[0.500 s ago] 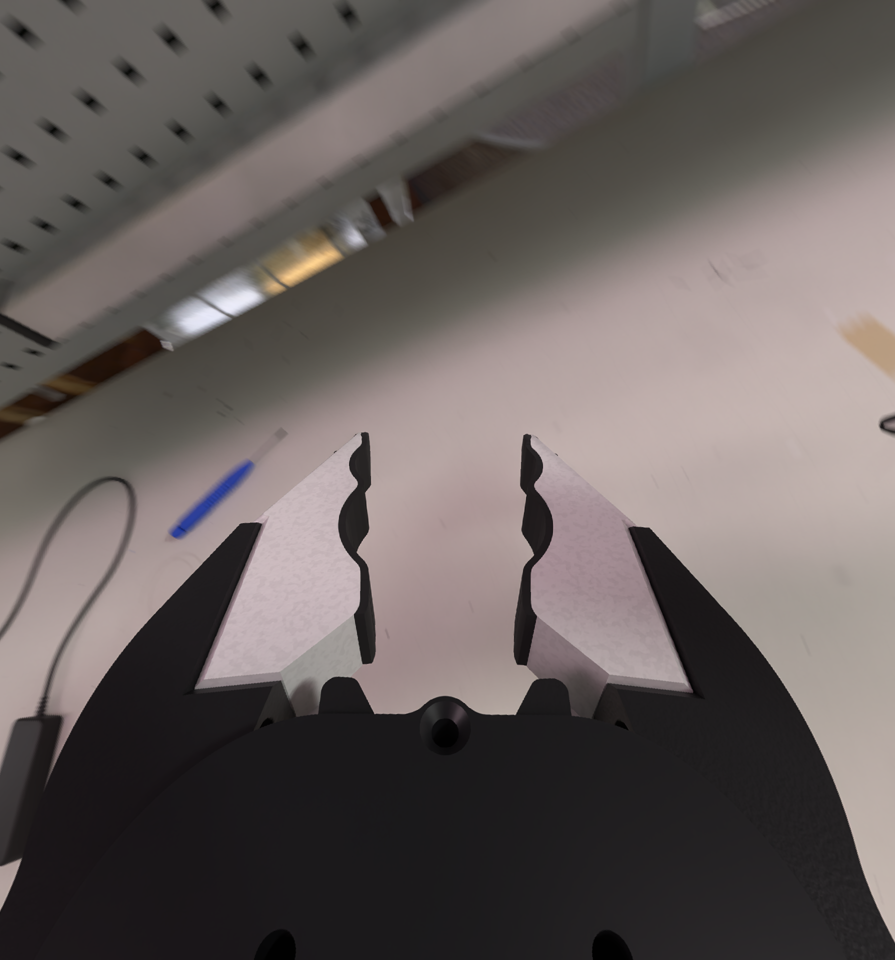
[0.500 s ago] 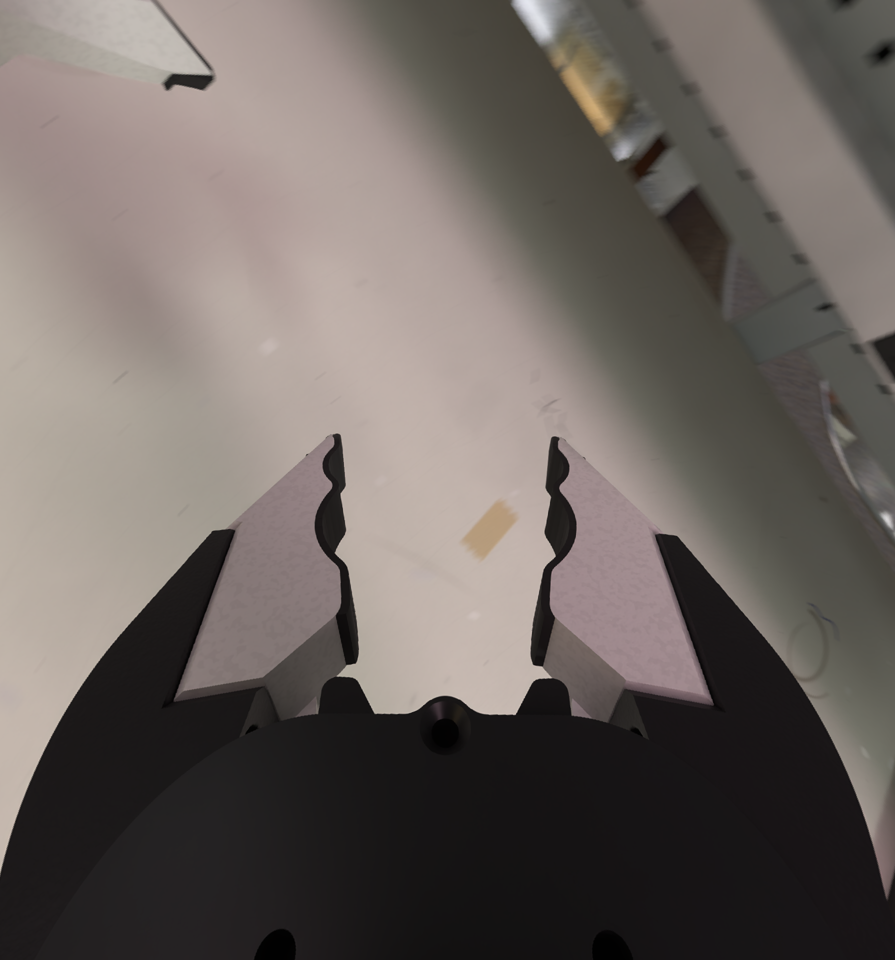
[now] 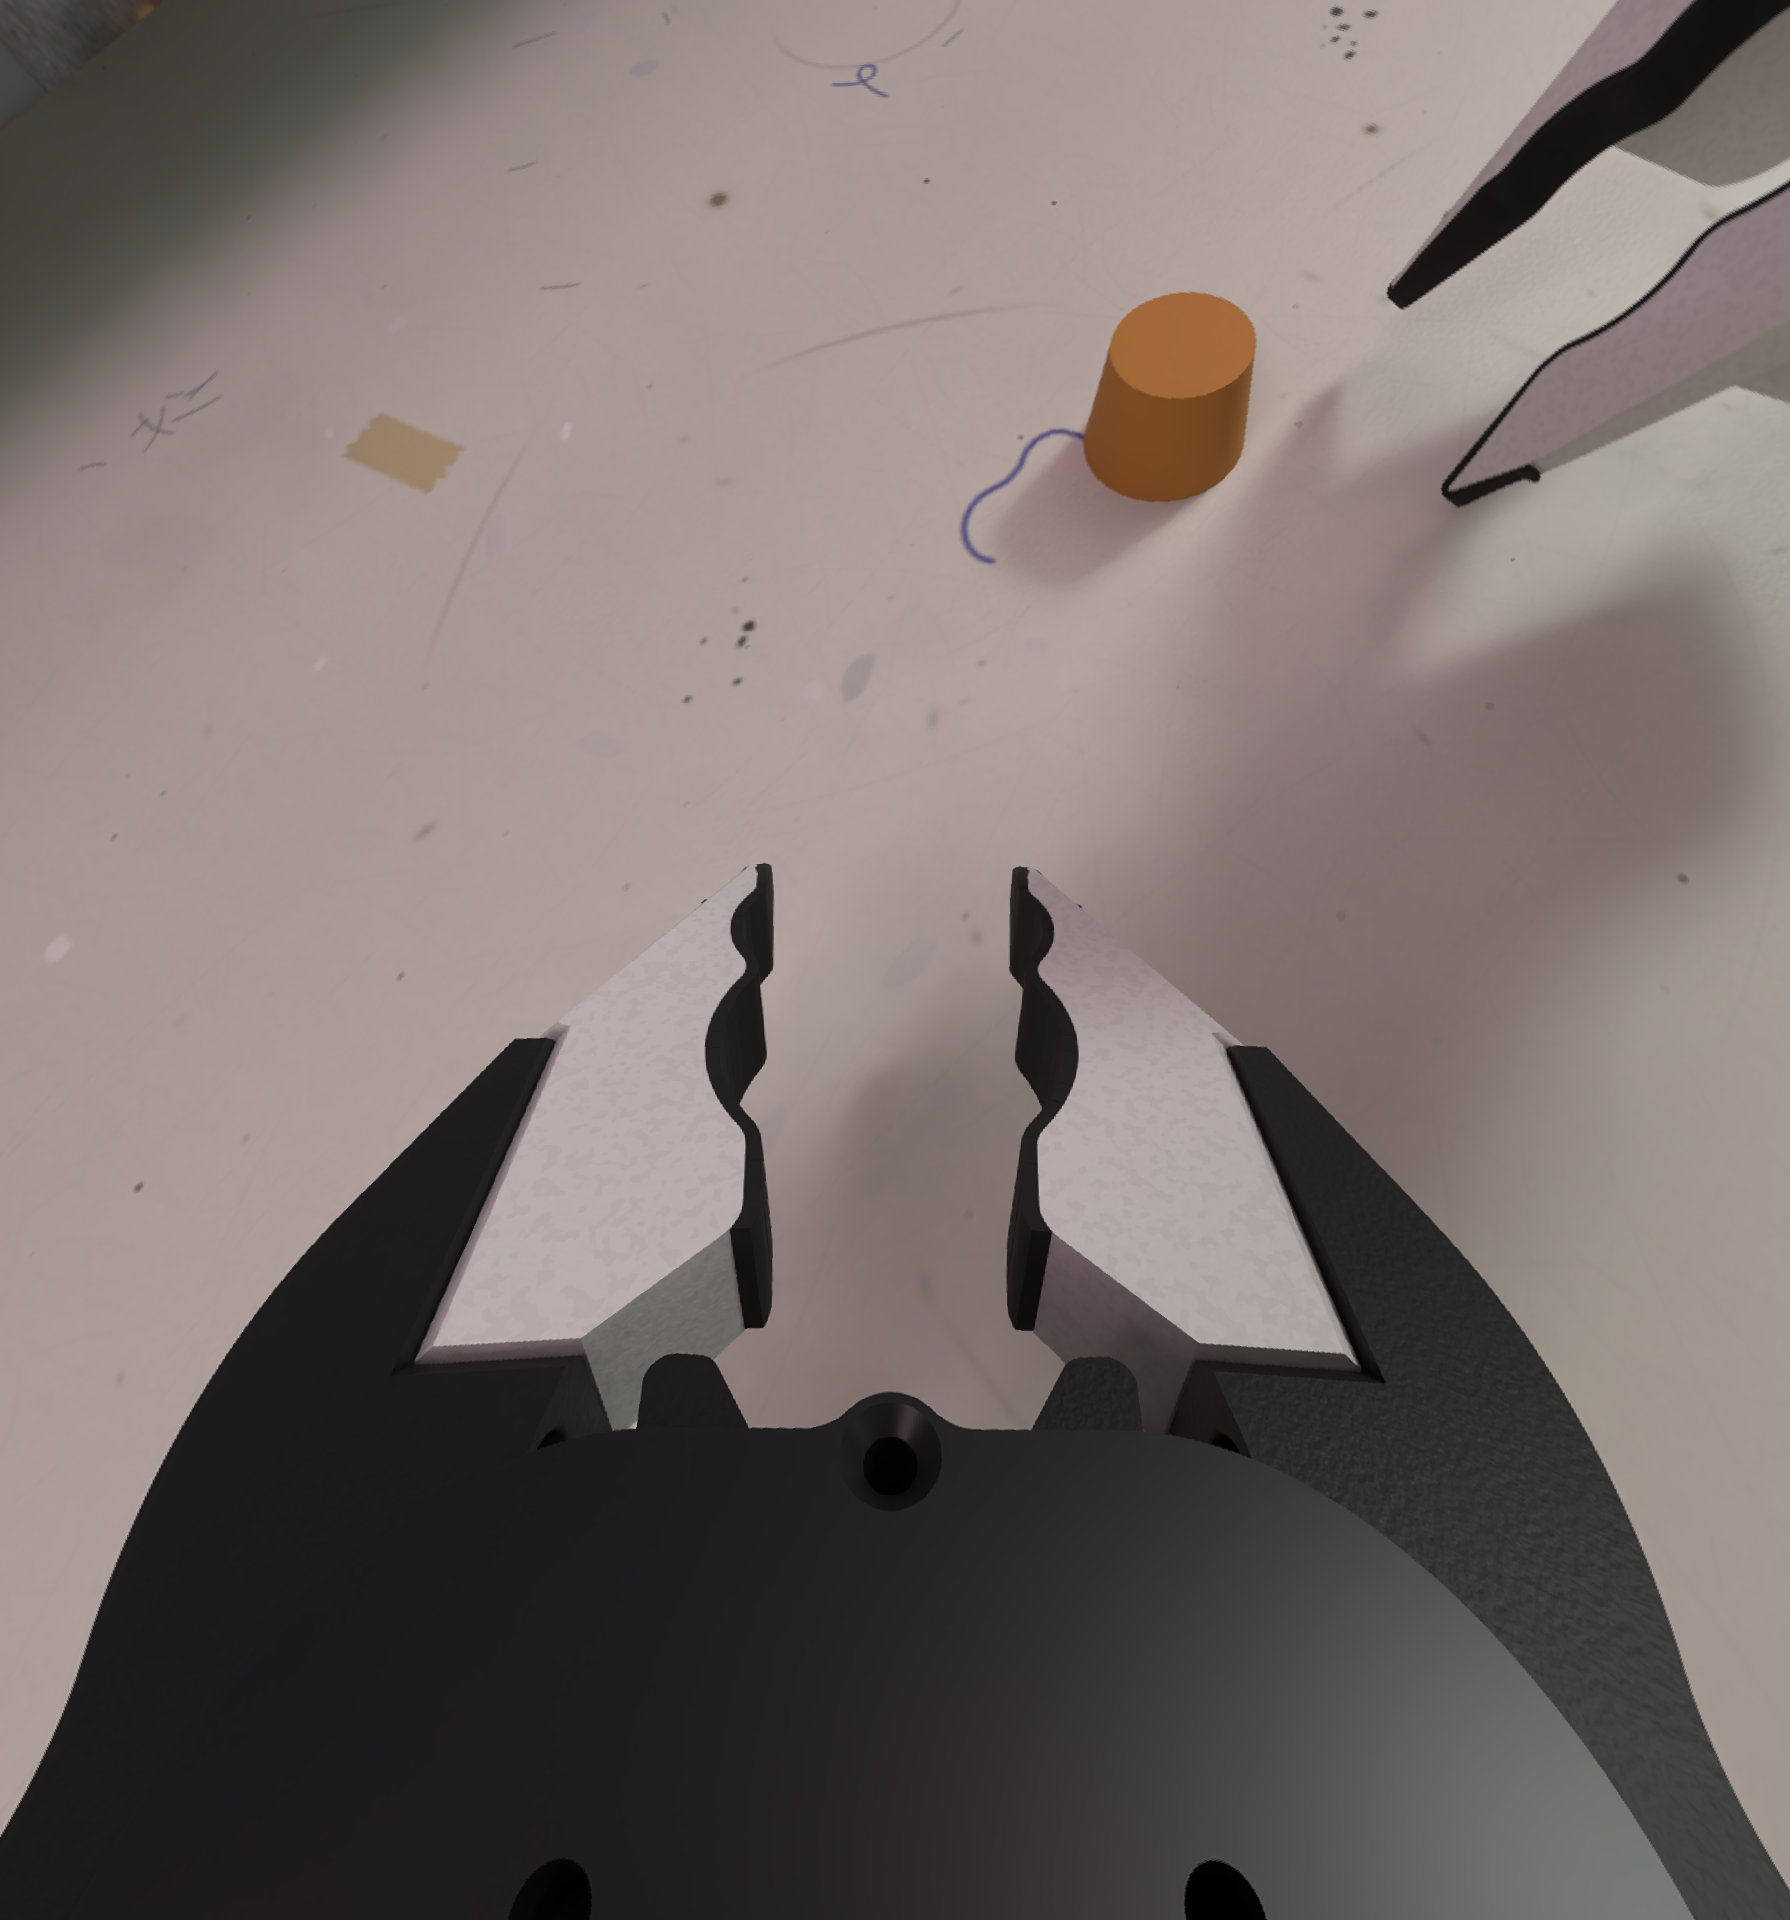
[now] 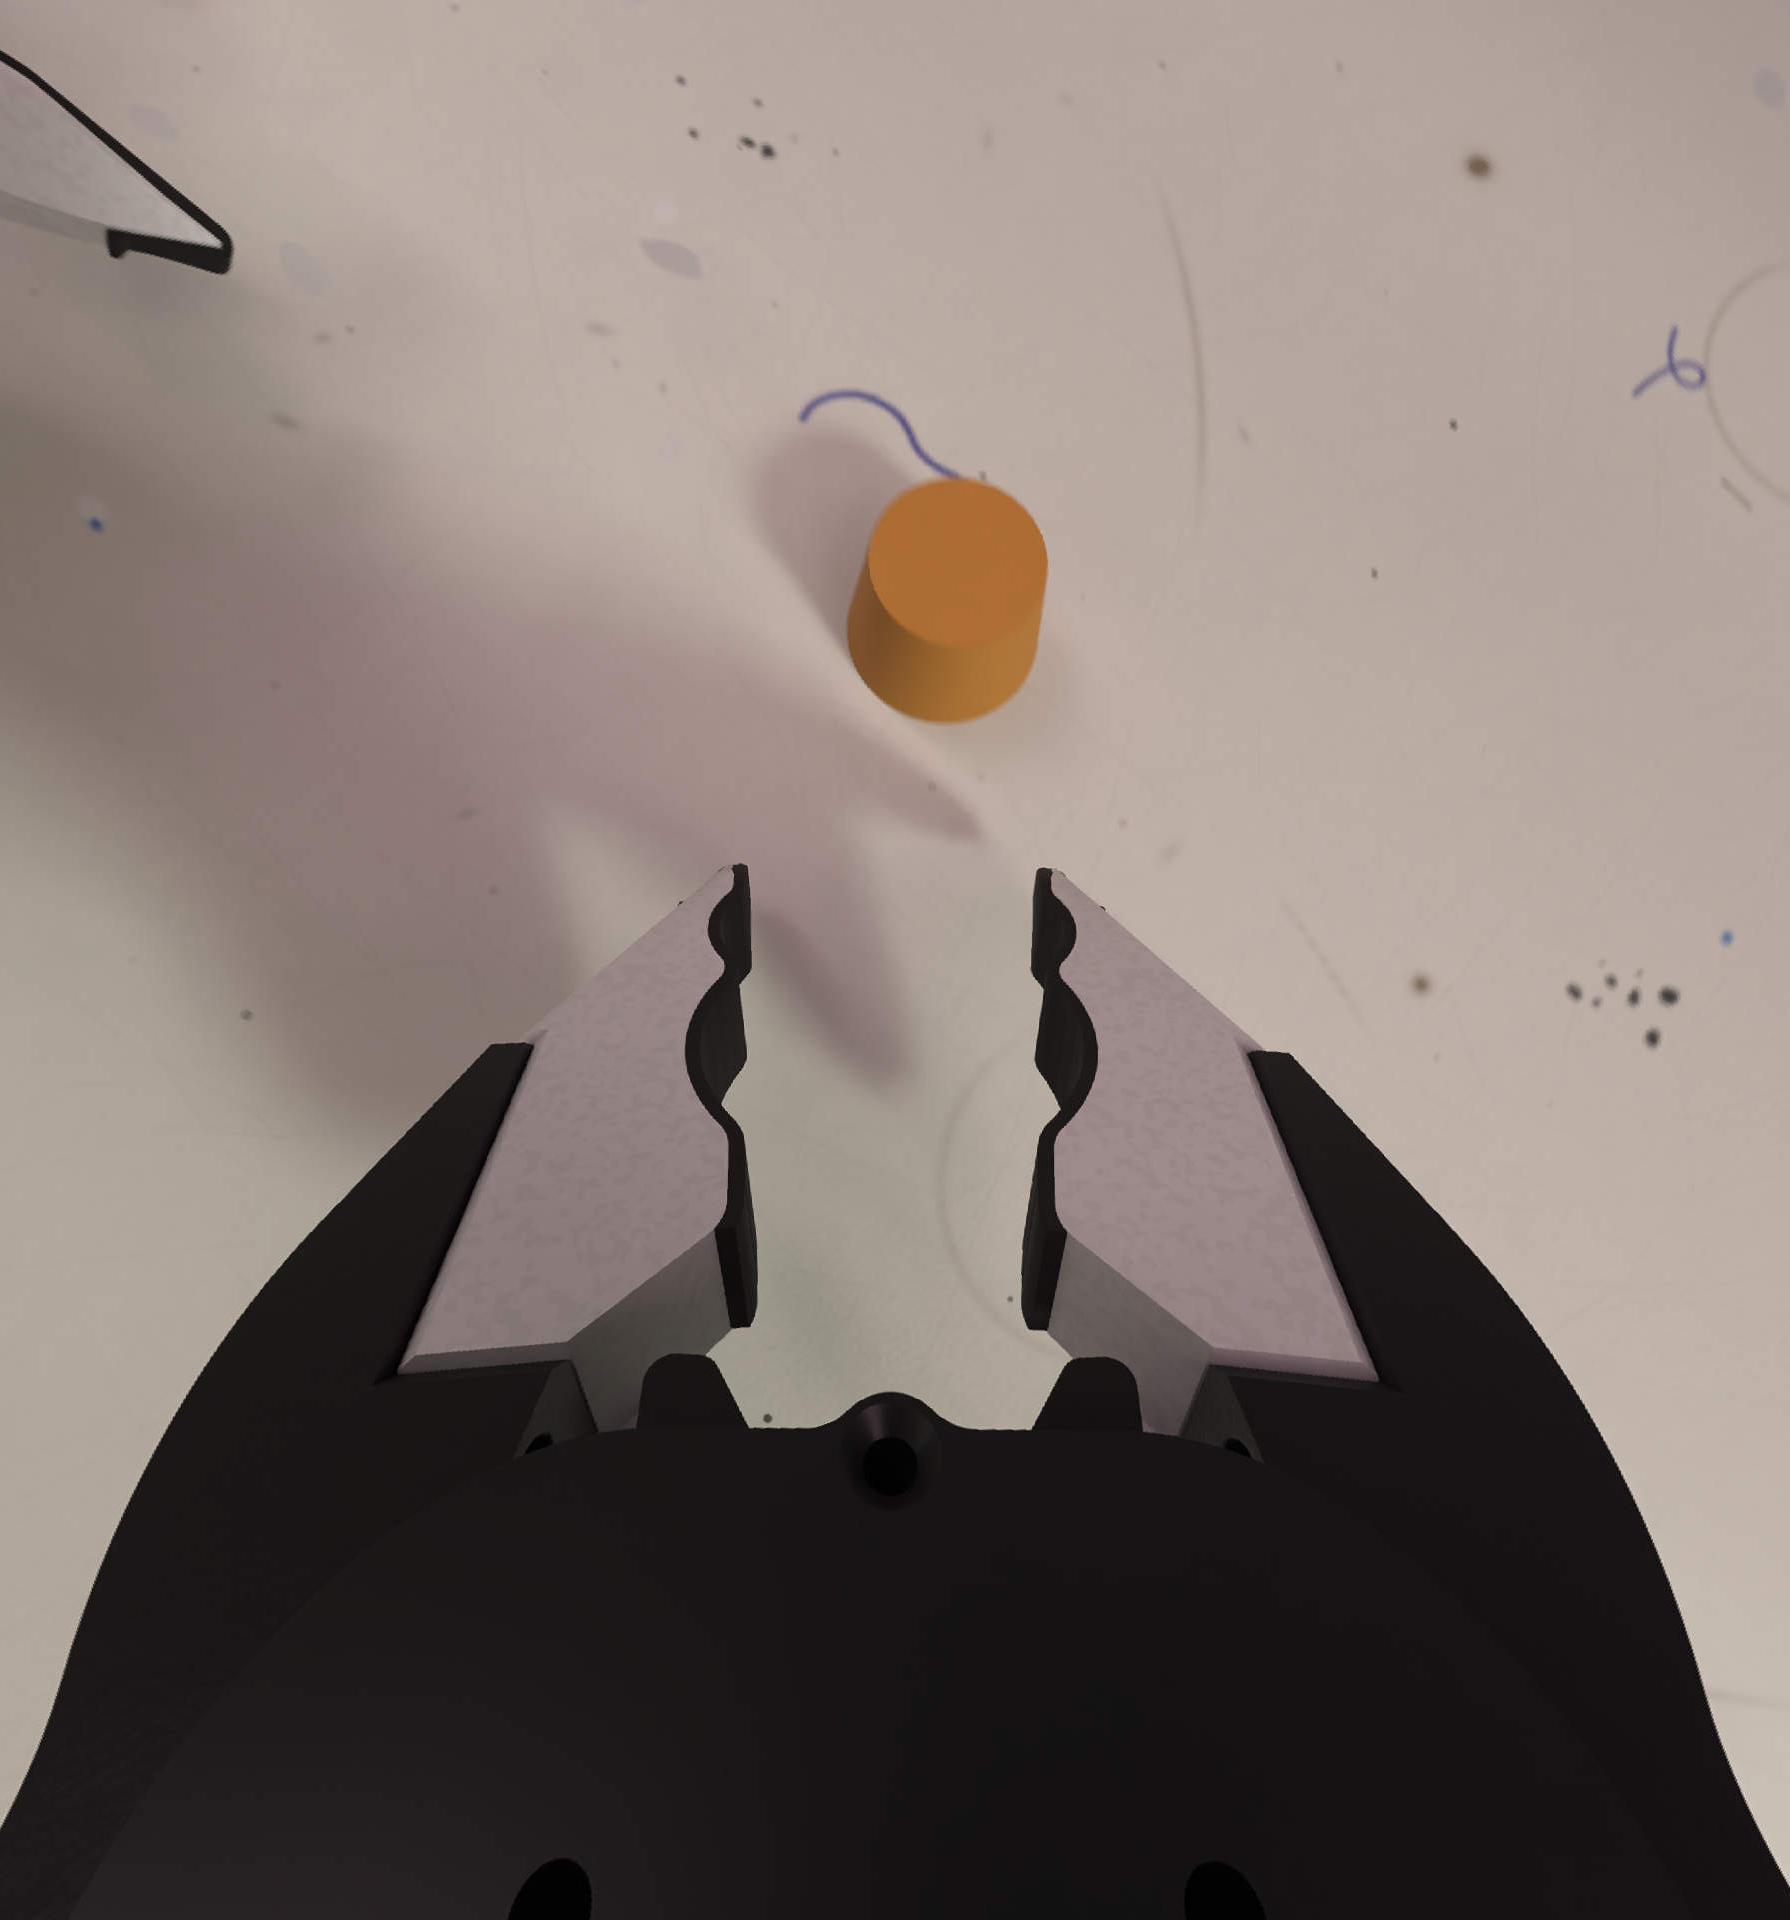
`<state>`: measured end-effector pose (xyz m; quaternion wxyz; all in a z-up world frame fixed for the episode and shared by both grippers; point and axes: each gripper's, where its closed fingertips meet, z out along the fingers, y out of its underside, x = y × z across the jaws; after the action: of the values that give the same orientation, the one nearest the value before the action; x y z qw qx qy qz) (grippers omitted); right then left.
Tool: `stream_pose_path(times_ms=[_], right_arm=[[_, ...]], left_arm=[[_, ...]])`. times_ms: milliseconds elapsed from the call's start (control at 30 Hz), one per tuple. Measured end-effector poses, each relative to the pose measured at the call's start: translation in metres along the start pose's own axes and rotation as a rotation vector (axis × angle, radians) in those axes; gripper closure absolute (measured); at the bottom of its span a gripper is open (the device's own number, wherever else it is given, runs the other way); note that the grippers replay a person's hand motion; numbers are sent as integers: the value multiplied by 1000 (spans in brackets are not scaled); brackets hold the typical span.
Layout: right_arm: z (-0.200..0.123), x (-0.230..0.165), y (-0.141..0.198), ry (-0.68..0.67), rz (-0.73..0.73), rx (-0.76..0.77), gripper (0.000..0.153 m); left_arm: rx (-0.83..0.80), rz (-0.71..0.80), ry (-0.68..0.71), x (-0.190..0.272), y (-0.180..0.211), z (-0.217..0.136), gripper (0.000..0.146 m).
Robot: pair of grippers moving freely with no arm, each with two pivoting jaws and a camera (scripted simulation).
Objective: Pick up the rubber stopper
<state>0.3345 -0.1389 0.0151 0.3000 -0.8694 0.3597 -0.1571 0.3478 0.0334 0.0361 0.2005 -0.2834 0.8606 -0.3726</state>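
Observation:
An orange tapered rubber stopper (image 3: 1173,400) stands upright on the pale table, also in the right wrist view (image 4: 948,597). My left gripper (image 3: 891,873) is open and empty, above the table, with the stopper ahead and to its right. My right gripper (image 4: 891,873) is open and empty, above the table, with the stopper straight ahead just beyond its fingertips. The right gripper also shows at the upper right of the left wrist view (image 3: 1442,384). One finger of the left gripper (image 4: 91,177) shows at the upper left of the right wrist view.
A piece of tan tape (image 3: 403,452) lies on the table left of the stopper. Blue pen scribbles (image 4: 875,421) and dark specks mark the table (image 4: 1390,727) around it.
Both grippers have tilted down toward the table. The pegboard, pen and cable have left the views, and the stopper has come into both. Both grippers stay open.

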Motion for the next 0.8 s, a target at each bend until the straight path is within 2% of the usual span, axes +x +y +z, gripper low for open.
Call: stream_pose_path(times_ms=[167,300,367,500,600,700,800], right_arm=[[3,-4,1,-61,61,131,97],[14,-4,-10,-54,14,134,84],[21,-3,-19,-50,-16,138,75],[35,-1,-32,-73,-108,130,68],[42,4,-39,-162,-99,125,79],[45,9,-44,-220,-113,133,112],[46,10,-46,-264,-113,137,112]], left_arm=[[-20,-24,-22,7,2,20,104],[-5,-39,2,9,7,23,101],[6,-50,68,13,7,20,98],[90,-27,237,18,3,5,92],[108,52,301,5,5,-1,91],[93,91,319,-16,5,6,91],[78,61,409,-22,4,11,91]])
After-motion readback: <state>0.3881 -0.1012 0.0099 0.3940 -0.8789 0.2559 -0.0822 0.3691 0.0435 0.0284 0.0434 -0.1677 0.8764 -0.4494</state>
